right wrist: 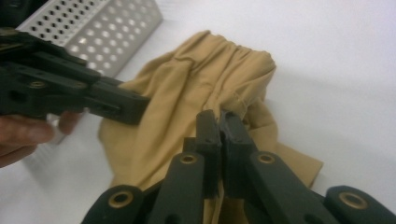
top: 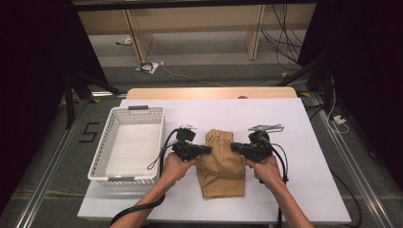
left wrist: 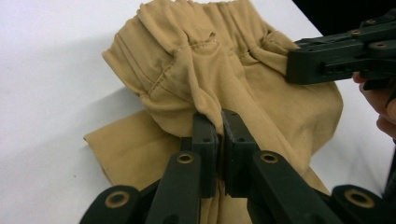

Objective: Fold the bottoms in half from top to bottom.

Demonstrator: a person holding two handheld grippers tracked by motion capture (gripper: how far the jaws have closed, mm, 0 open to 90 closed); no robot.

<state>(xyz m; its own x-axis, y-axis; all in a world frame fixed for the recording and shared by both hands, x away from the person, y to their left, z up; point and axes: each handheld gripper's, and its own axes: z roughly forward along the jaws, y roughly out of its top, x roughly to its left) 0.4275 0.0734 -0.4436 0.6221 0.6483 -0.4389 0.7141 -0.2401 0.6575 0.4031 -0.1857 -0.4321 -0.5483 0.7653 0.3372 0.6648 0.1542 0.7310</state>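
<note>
Jaws of both grippers clamped on tan garment, waistband away.

White table: basket, tan garment.

Black "5" – marked on grey floor, left of table.

We note the tan garment is soft matt woven cloth, with stitched seams and a gathered waistband. The basket looks like white perforated plastic, faintly glossy. The table has a smooth, matt white top. Both gripper jaws appear as matt black plastic with brass-coloured rivets.
</note>
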